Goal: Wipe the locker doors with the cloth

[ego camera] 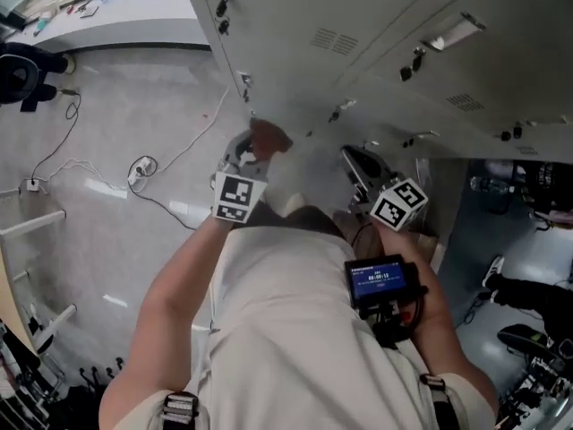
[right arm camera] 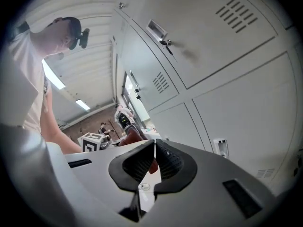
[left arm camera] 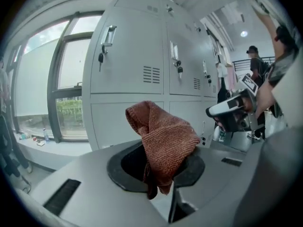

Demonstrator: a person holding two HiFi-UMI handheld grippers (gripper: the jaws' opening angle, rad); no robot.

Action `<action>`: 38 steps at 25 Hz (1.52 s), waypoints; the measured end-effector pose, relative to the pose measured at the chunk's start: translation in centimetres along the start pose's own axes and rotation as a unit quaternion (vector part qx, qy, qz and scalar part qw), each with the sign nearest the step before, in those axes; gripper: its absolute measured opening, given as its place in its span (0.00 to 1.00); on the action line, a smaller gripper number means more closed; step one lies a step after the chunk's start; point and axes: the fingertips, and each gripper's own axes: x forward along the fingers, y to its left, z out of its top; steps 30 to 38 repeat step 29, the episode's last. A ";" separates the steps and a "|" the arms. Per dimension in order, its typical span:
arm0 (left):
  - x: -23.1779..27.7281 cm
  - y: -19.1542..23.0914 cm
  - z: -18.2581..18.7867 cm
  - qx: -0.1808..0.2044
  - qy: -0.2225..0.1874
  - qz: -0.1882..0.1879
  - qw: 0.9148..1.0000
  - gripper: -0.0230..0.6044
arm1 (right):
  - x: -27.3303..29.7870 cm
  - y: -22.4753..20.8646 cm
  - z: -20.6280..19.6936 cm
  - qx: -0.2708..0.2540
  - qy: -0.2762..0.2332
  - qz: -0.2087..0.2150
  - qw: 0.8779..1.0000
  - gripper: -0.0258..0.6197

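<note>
A rust-brown knitted cloth (left arm camera: 163, 136) sticks up, bunched, from my left gripper (left arm camera: 161, 157), which is shut on it. In the head view the cloth (ego camera: 267, 137) is held close to the lower grey locker doors (ego camera: 376, 25); I cannot tell whether it touches them. My right gripper (ego camera: 356, 165) hangs beside it to the right, a little off the doors. Its jaws meet at the tips with nothing between them (right arm camera: 155, 148). The left gripper view faces the locker doors (left arm camera: 128, 56), with keys in their locks. From the right gripper view the cloth (right arm camera: 132, 134) shows just past the jaws.
White cables and a plug (ego camera: 141, 166) trail over the pale floor at left. A window (left arm camera: 71, 79) and a sill (ego camera: 107, 16) with small items lie left of the lockers. A wall socket (right arm camera: 220, 147) sits low. Another person (left arm camera: 255, 60) stands far off. Shoes and gear (ego camera: 515, 294) crowd the right.
</note>
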 end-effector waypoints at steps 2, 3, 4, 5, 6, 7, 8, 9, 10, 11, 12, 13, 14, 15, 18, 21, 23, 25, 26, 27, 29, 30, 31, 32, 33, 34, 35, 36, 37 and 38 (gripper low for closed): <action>-1.9 0.9 2.7 0.001 -0.012 0.011 1.000 0.15 | 0.1 0.9 2.2 -0.009 -0.011 0.000 1.000 0.07; -2.9 1.2 3.9 0.000 -0.020 0.018 1.000 0.15 | 0.1 1.4 3.1 -0.011 -0.016 0.004 1.000 0.07; -3.8 1.7 5.2 -0.001 -0.030 0.026 0.999 0.15 | 0.1 1.8 4.0 -0.013 -0.021 0.010 1.000 0.07; -4.7 2.2 6.5 -0.003 -0.040 0.034 0.999 0.15 | 0.1 2.3 4.8 -0.016 -0.026 0.016 0.999 0.07; -5.5 2.6 7.6 -0.004 -0.049 0.043 0.998 0.15 | 0.3 2.9 5.6 -0.020 -0.029 0.025 0.999 0.07; -6.4 3.0 8.6 -0.006 -0.056 0.051 0.997 0.15 | 0.4 3.7 6.2 -0.026 -0.030 0.034 0.999 0.07; -7.3 3.3 9.3 -0.009 -0.062 0.059 0.996 0.15 | 0.5 4.6 6.7 -0.034 -0.028 0.045 0.998 0.07; -8.2 3.6 9.8 -0.014 -0.066 0.068 0.995 0.15 | 0.6 5.6 7.2 -0.044 -0.025 0.056 0.997 0.07; -8.9 3.7 10.2 -0.021 -0.070 0.076 0.994 0.15 | 0.6 6.5 7.6 -0.056 -0.022 0.066 0.996 0.07; -9.6 3.7 10.3 -0.028 -0.071 0.081 0.994 0.15 | 0.6 7.2 8.1 -0.067 -0.020 0.074 0.995 0.07; -10.3 3.6 10.3 -0.034 -0.071 0.084 0.993 0.15 | 0.6 7.8 8.5 -0.075 -0.021 0.079 0.994 0.07; -10.8 3.4 10.2 -0.039 -0.069 0.086 0.993 0.15 | 0.5 8.2 8.9 -0.079 -0.025 0.082 0.993 0.07; -11.2 3.3 10.0 -0.043 -0.066 0.087 0.993 0.15 | 0.4 8.4 9.4 -0.080 -0.029 0.083 0.993 0.07; -11.5 3.2 9.8 -0.048 -0.063 0.088 0.993 0.15 | 0.3 8.5 9.7 -0.080 -0.035 0.083 0.993 0.07; -12.1 3.2 9.6 -0.053 -0.060 0.090 0.993 0.15 | -0.1 8.3 10.7 -0.076 -0.046 0.082 0.993 0.07; -11.5 2.9 10.6 -0.045 -0.064 0.090 0.993 0.15 | -0.7 7.7 11.5 -0.077 -0.051 0.085 0.992 0.07; -10.8 2.4 11.4 -0.039 -0.069 0.085 0.993 0.15 | -1.0 7.1 12.0 -0.076 -0.054 0.083 0.992 0.07; -10.3 2.0 12.4 -0.034 -0.073 0.081 0.993 0.15 | -1.1 6.8 12.5 -0.078 -0.053 0.083 0.992 0.07; -10.0 1.8 12.8 -0.032 -0.075 0.080 0.993 0.15 | -1.1 6.7 12.7 -0.079 -0.053 0.084 0.992 0.07; -9.9 1.5 13.1 -0.030 -0.076 0.079 0.994 0.15 | -1.2 6.7 12.8 -0.080 -0.052 0.086 0.992 0.07; -9.5 1.0 13.7 -0.027 -0.077 0.078 0.994 0.15 | -1.4 6.8 13.1 -0.081 -0.051 0.092 0.991 0.07; -9.5 1.0 13.7 -0.027 -0.077 0.078 0.994 0.15 | -1.4 6.8 13.1 -0.081 -0.051 0.092 0.991 0.07; -9.5 1.0 13.7 -0.027 -0.077 0.078 0.994 0.15 | -1.4 6.8 13.1 -0.081 -0.051 0.092 0.991 0.07; -9.5 1.0 13.7 -0.027 -0.077 0.078 0.994 0.15 | -1.4 6.8 13.1 -0.081 -0.051 0.092 0.991 0.07; -9.5 1.0 13.7 -0.027 -0.077 0.078 0.994 0.15 | -1.4 6.8 13.1 -0.081 -0.051 0.092 0.991 0.07; -9.5 1.0 13.7 -0.027 -0.077 0.078 0.994 0.15 | -1.4 6.8 13.1 -0.081 -0.051 0.092 0.991 0.07; -9.5 1.0 13.7 -0.027 -0.077 0.078 0.994 0.15 | -1.4 6.8 13.1 -0.081 -0.051 0.092 0.991 0.07; -9.5 1.0 13.7 -0.027 -0.077 0.078 0.994 0.15 | -1.4 6.8 13.1 -0.081 -0.051 0.092 0.991 0.07; -9.5 1.0 13.7 -0.027 -0.077 0.078 0.994 0.15 | -1.4 6.8 13.1 -0.081 -0.051 0.092 0.991 0.07; -9.5 1.0 13.7 -0.027 -0.077 0.078 0.994 0.15 | -1.4 6.8 13.1 -0.081 -0.051 0.092 0.991 0.07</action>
